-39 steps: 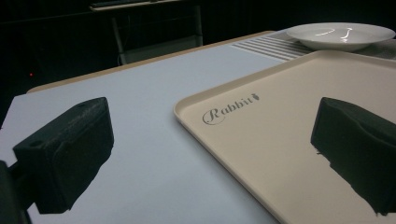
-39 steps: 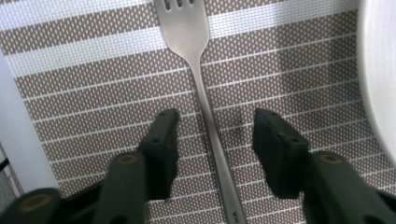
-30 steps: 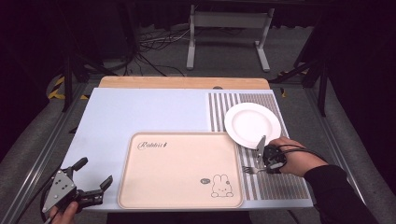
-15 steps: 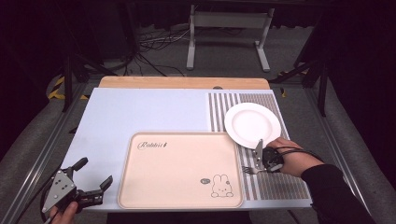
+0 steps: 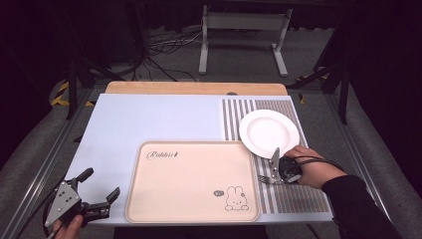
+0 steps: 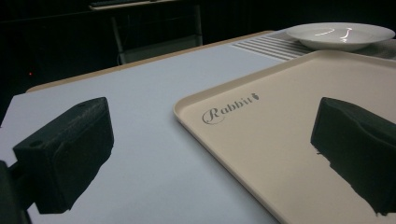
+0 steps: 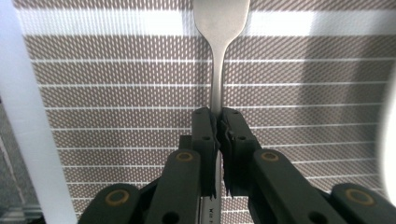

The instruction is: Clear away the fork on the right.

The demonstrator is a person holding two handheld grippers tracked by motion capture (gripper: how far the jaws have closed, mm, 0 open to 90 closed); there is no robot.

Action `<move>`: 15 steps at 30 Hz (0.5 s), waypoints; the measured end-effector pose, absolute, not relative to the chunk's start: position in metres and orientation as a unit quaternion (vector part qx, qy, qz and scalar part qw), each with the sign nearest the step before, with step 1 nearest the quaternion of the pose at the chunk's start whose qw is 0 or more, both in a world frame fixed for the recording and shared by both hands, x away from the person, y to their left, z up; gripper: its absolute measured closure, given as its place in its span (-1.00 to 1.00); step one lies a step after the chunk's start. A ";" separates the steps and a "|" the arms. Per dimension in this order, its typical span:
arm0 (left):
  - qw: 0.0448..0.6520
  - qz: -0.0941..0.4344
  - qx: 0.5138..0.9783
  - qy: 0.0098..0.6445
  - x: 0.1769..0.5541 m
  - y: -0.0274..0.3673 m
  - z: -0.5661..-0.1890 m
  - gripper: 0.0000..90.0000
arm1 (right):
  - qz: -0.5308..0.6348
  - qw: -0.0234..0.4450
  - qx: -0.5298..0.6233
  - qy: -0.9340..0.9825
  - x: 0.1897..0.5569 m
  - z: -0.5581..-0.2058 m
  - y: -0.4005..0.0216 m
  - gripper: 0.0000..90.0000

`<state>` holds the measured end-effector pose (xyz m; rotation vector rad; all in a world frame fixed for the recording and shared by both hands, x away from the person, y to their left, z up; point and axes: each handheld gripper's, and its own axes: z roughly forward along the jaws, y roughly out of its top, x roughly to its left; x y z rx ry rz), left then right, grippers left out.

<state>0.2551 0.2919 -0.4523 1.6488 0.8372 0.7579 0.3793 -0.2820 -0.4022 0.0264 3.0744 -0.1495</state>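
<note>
Your left gripper [image 5: 102, 201] parked just left of tray [image 5: 149, 199], jaws wide, nothing between: idle, clear of work. Tray bare, likely waiting for setting. Plate [image 5: 269, 131] touching tray's far right corner. Your right gripper [image 7: 218, 135] has just been closing; now clamped on fork [image 7: 219, 56] handle, right of tray on striped mat [image 7: 116, 116], likely for lifting.

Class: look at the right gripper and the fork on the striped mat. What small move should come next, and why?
Probably a short, straight lift. The right gripper is shut on the fork, its jaws pinching the narrow neck, while the fork seems to lie flat on the striped mat. Raising it first would free it for carrying; the plate sits close by.
</note>
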 end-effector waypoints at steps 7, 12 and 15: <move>0.541 0.318 0.695 0.352 0.255 0.292 -0.453 -1.00 | -0.039 0.044 0.019 0.998 0.377 -0.385 -0.280 0.89; 0.540 0.319 0.694 0.353 0.255 0.292 -0.452 -1.00 | -0.032 0.055 0.023 0.998 0.377 -0.374 -0.278 0.89; 0.540 0.319 0.694 0.353 0.256 0.292 -0.453 -1.00 | -0.025 0.059 0.026 0.998 0.377 -0.368 -0.276 0.89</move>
